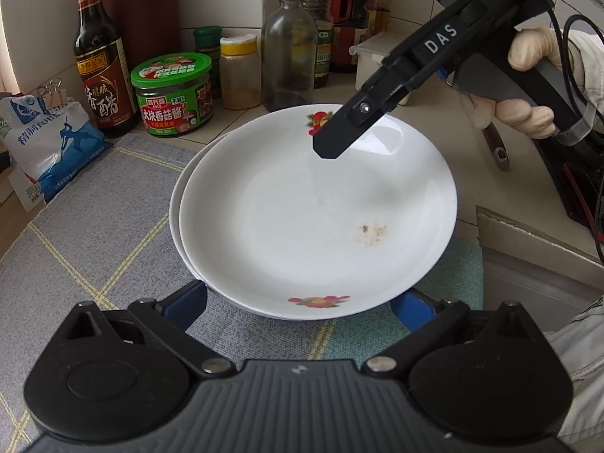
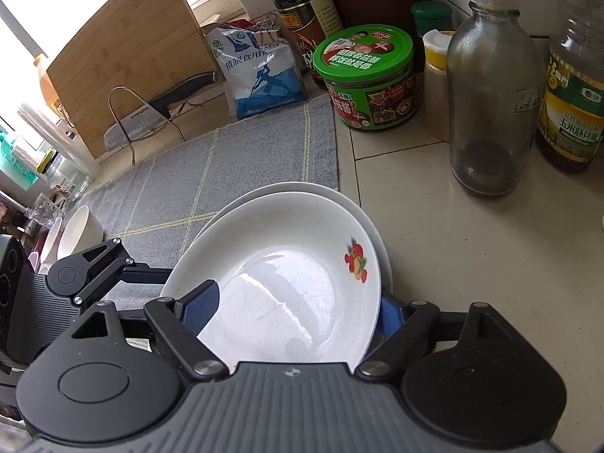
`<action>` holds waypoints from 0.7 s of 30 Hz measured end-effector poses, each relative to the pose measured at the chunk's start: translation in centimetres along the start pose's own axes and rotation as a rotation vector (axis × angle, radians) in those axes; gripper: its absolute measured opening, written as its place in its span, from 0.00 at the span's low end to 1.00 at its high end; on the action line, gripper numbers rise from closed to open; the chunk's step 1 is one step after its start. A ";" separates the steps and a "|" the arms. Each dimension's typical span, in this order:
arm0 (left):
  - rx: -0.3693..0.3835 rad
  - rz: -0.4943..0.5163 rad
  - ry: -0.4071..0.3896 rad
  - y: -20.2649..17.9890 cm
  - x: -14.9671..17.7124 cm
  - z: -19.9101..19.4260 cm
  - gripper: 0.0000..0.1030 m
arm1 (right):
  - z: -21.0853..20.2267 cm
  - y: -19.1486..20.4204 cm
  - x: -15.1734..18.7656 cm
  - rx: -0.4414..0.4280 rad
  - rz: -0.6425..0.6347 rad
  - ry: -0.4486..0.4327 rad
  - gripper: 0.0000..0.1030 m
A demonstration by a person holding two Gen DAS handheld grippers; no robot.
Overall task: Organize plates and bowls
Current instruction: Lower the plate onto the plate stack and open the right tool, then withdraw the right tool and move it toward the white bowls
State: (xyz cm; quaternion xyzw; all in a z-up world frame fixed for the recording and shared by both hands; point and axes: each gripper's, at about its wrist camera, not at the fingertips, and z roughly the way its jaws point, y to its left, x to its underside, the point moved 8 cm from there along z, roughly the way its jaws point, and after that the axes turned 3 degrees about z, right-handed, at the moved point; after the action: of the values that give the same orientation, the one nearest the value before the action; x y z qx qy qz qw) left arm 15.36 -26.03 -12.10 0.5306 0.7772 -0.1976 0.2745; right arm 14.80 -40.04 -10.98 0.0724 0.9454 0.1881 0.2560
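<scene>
Two white plates stacked: top plate [image 1: 317, 211] with two fruit prints sits nested on the lower plate [image 1: 177, 204], whose rim shows at the left, both on the grey mat [image 1: 113, 204]. Left gripper [image 1: 298, 302]: fingers wide, the stack's near rim between them, contact not discernible. Right gripper [image 2: 294, 307]: fingers spread either side of the top plate's near rim; pad contact can't be told. Beyond the fingertips: one green jar [image 1: 171, 94], one clear bottle [image 1: 288, 49], one salt bag [image 1: 49, 139]. Two bowls [image 2: 77, 232] stand left of the right gripper.
</scene>
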 end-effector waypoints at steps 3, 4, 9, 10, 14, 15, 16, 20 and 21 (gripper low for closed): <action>-0.004 0.004 -0.002 0.0 0.0 0.0 1.00 | -0.3 0.1 0.0 0.012 -0.004 -0.005 0.89; -0.007 0.006 -0.003 0.0 0.0 -0.1 1.00 | -0.3 0.2 0.0 0.019 -0.008 -0.003 0.89; -0.019 0.003 -0.007 0.2 0.1 -0.2 1.00 | -0.2 0.4 0.3 0.053 -0.029 0.004 0.92; -0.020 -0.002 -0.008 0.2 0.2 -0.3 1.00 | -0.2 0.5 0.4 0.061 -0.035 0.004 0.93; -0.031 -0.007 -0.013 0.3 0.3 -0.4 1.00 | -0.2 0.6 0.6 0.104 -0.051 0.011 0.94; -0.033 -0.008 -0.014 0.3 0.3 -0.4 1.00 | -0.1 0.5 0.7 0.114 -0.055 0.013 0.95; -0.034 -0.012 -0.017 0.3 0.3 -0.5 1.00 | -0.1 0.4 0.8 0.126 -0.055 0.018 0.95; -0.046 -0.020 -0.025 0.5 0.5 -0.7 0.99 | -0.2 0.6 1.2 0.139 -0.081 0.011 0.96; -0.048 -0.027 -0.030 0.6 0.5 -0.9 0.99 | -0.5 1.0 1.2 0.145 -0.101 0.001 0.98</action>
State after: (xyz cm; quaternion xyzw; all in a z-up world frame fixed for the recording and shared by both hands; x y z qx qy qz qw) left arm 15.63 -24.90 -11.80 0.5101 0.7847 -0.1908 0.2960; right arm 13.53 -39.00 -10.80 0.0427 0.9591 0.1062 0.2590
